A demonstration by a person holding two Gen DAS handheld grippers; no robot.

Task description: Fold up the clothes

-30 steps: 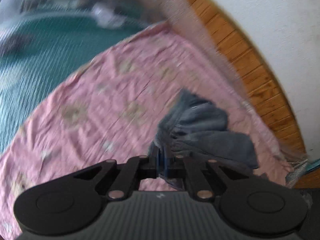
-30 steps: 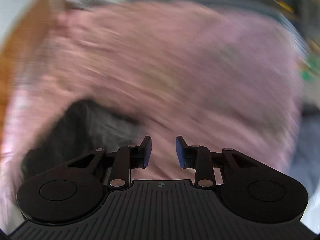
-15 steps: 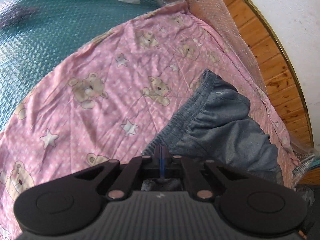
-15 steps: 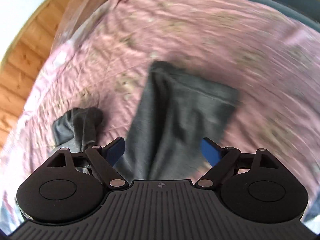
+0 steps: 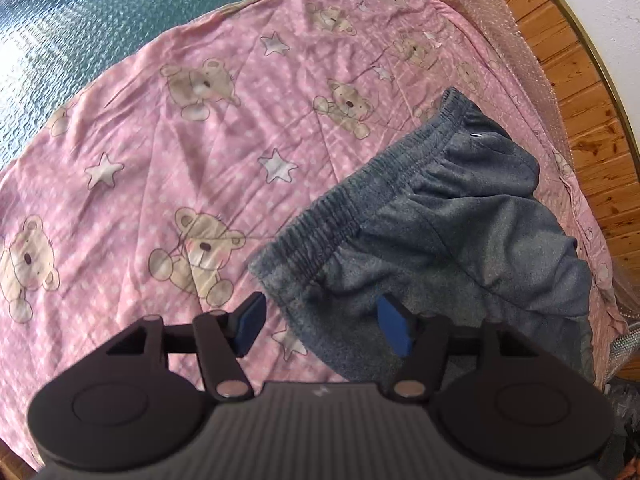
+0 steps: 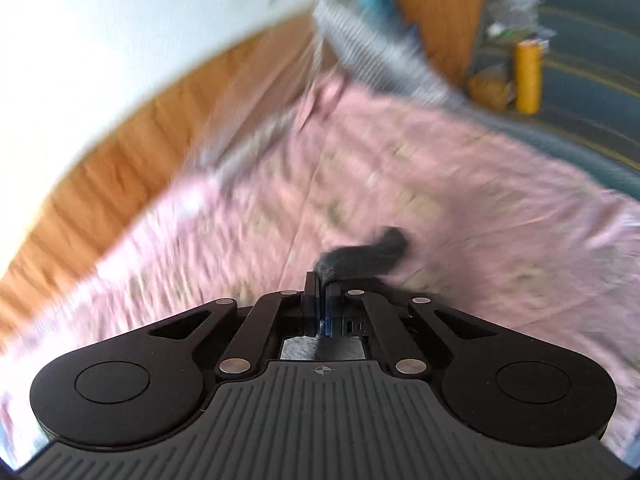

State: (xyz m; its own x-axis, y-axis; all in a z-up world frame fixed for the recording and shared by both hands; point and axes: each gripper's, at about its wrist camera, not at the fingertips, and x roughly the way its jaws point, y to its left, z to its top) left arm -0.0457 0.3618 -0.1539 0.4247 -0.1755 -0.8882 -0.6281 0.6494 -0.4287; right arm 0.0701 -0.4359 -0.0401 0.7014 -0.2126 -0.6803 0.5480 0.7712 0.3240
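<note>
Grey sweatpants (image 5: 440,220) are spread on the pink teddy-bear sheet (image 5: 180,140); the left gripper (image 5: 320,320) is opening above them, while a fold (image 6: 360,258) is pinched by the closed right gripper (image 6: 322,284).

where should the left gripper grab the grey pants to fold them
Grip the grey pants by the near corner of the ribbed waistband, coming down from above. That band is thick, bunched and lies exposed on the pink sheet. The left gripper hovers there, its jaws opening.
</note>
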